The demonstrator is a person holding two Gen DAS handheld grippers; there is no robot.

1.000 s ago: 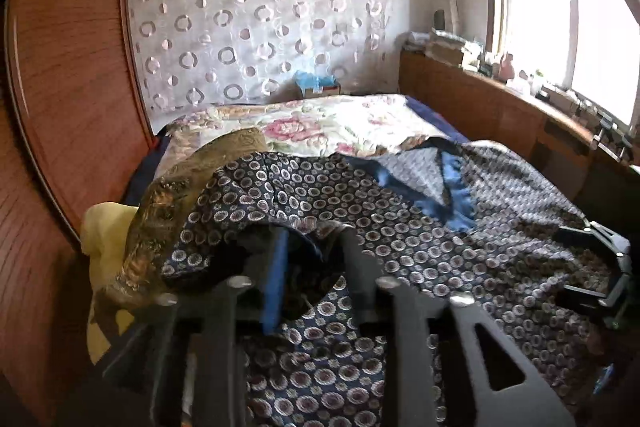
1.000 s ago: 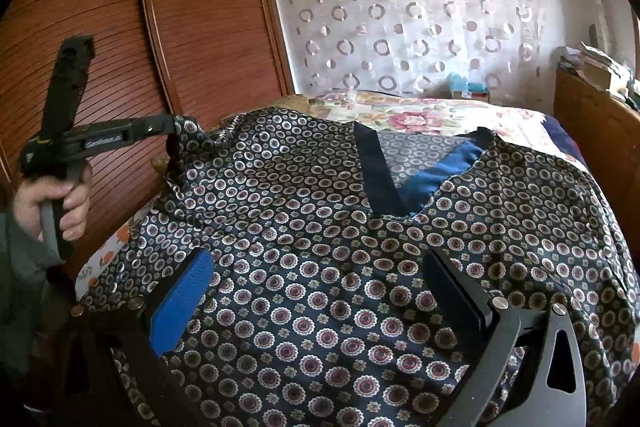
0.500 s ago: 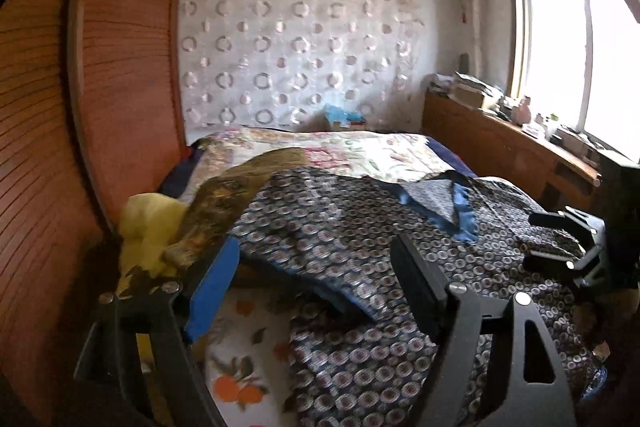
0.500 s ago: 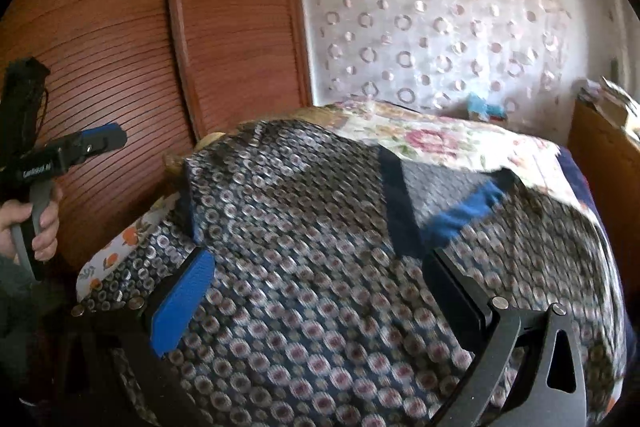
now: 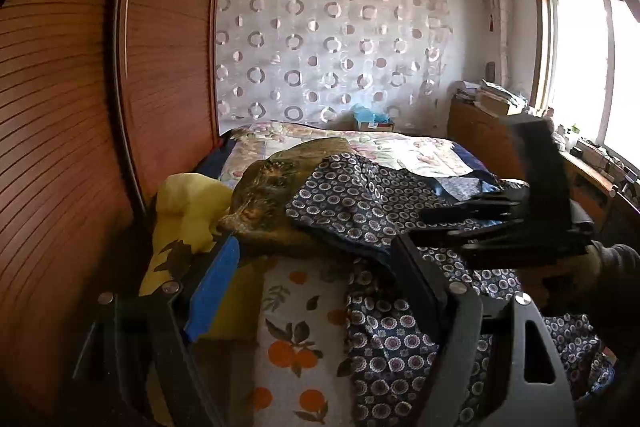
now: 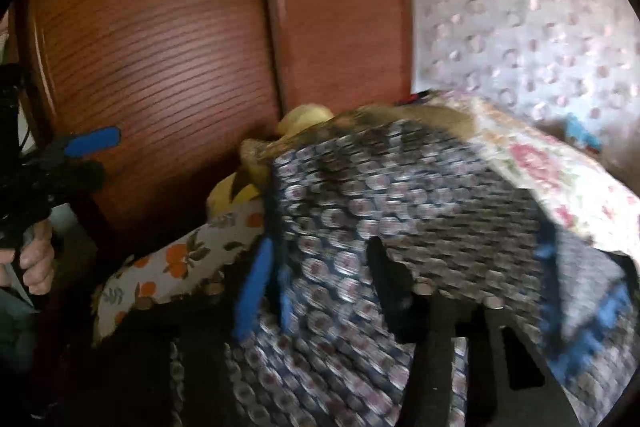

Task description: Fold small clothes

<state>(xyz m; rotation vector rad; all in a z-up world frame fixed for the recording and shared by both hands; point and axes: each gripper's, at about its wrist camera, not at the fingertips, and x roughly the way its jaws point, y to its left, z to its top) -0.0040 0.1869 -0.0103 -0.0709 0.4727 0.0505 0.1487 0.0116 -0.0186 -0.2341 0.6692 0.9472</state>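
A navy garment with a ring print and blue trim (image 5: 360, 203) lies spread over the bed. My left gripper (image 5: 316, 279) is open at the bed's near left corner, over bare orange-print sheet, with nothing between its fingers. It also shows at the far left of the right wrist view, where the left gripper (image 6: 80, 147) is held by a hand (image 6: 36, 263). My right gripper (image 6: 322, 285) hovers low over the garment's (image 6: 400, 195) near left edge. Its jaws are closing with a fold of cloth between them, still apart. The view is blurred. The right gripper (image 5: 480, 223) appears from the side.
Wooden sliding wardrobe doors (image 5: 80, 107) run close along the bed's left side. A yellow cloth (image 5: 188, 203) and a brown-gold garment (image 5: 272, 187) are heaped at the left edge. A floral bedspread (image 5: 400, 147) covers the far half. A wooden ledge (image 5: 480, 123) under the window runs along the right.
My left gripper let go of the garment's edge, opened and drew back to the left. My right gripper swung left across the garment and its jaws narrowed.
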